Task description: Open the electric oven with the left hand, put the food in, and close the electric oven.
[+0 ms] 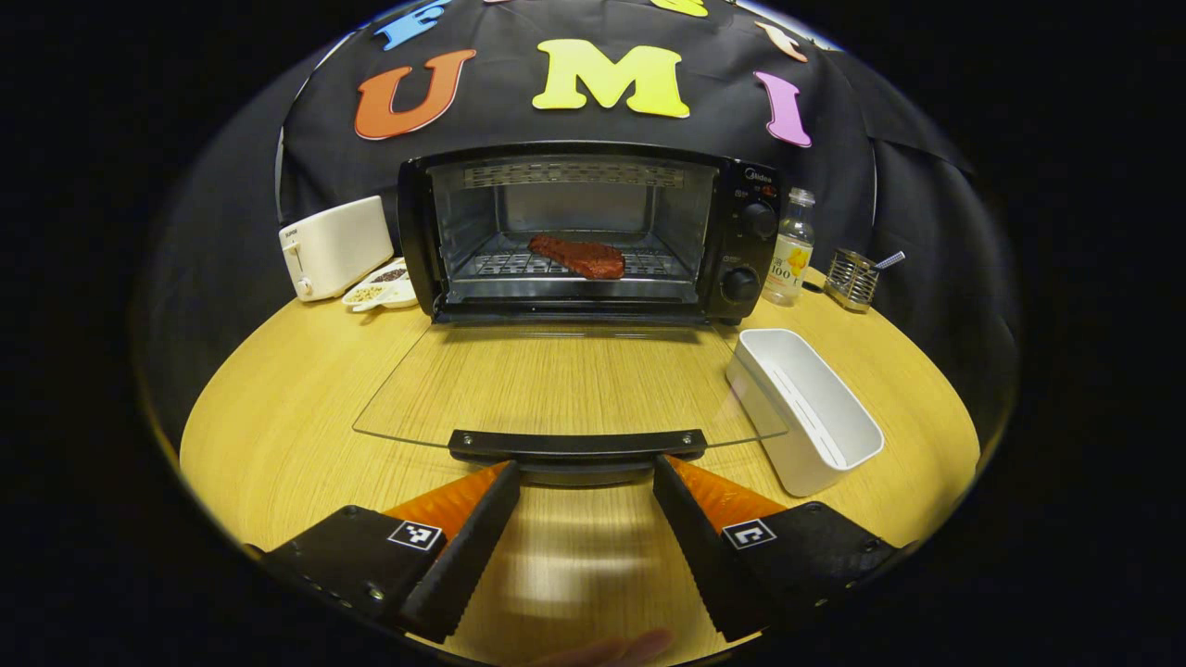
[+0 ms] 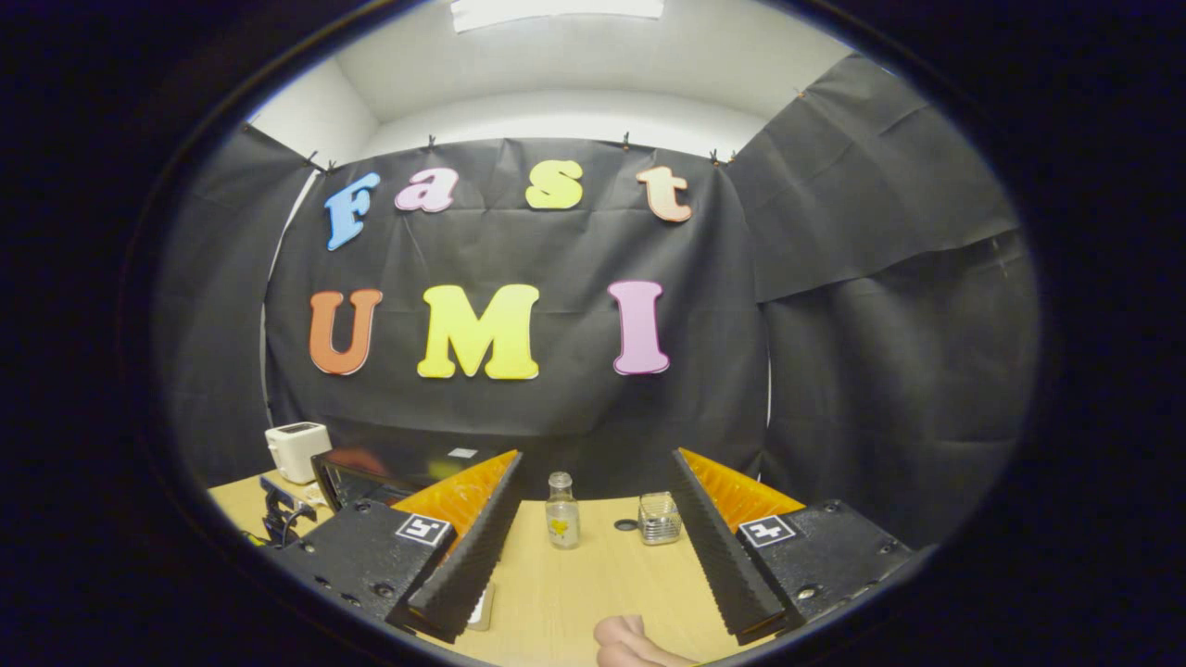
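Woodgrain table (image 1: 278, 435); glass oven door (image 1: 556, 384) flat, steak (image 1: 577, 257) inside; both jaws spread.

You find almost nothing to read here. The electric oven (image 1: 574, 232) bears a small pale brand mark at the top of its control panel (image 1: 750, 241), on the right, too small to make out. The toaster (image 1: 334, 245), far left, has a tiny dark mark, also illegible. Your left gripper (image 1: 586, 472) and right gripper (image 2: 595, 456) each carry square black-and-white coded tags (image 1: 414, 534) without letters.
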The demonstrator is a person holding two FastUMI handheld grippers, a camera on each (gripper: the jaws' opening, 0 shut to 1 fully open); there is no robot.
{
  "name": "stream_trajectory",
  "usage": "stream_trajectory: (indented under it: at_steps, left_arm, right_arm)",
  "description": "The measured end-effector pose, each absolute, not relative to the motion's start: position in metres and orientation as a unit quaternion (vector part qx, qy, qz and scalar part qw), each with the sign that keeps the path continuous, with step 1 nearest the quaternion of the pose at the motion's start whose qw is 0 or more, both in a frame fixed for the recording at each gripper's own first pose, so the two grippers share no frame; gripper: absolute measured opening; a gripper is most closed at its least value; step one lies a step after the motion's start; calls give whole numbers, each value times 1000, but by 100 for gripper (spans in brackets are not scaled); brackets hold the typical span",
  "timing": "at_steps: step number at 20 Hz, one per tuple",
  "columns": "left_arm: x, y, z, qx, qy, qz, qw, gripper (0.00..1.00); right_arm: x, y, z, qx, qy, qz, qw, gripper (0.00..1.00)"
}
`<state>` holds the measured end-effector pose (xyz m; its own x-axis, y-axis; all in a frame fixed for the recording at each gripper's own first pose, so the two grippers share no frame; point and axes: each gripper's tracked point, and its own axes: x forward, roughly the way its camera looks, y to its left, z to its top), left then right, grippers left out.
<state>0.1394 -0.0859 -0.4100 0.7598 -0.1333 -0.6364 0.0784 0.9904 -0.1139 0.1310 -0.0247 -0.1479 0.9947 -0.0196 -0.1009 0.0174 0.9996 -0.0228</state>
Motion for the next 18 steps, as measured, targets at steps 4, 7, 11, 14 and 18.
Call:
stream_trajectory:
  at_steps: [4,7,11,14,18]
  left_arm:
    - [143,-85,-399,-31,335,-57,940,94]
    - [145,-85,-388,-38,332,-56,941,94]
    - [156,-83,-368,-57,310,-56,947,95]
    - [158,-81,-357,-78,310,-57,946,94]
    - [166,-80,-339,-62,284,-61,955,94]
  right_arm:
    - [127,-25,-145,-13,47,-8,999,98]
    - [125,-28,-145,-11,46,-10,999,98]
    - [120,-31,-142,-15,42,-15,999,98]
    - [116,-34,-137,-19,34,-20,999,98]
    - [111,-33,-134,-18,29,-18,999,98]
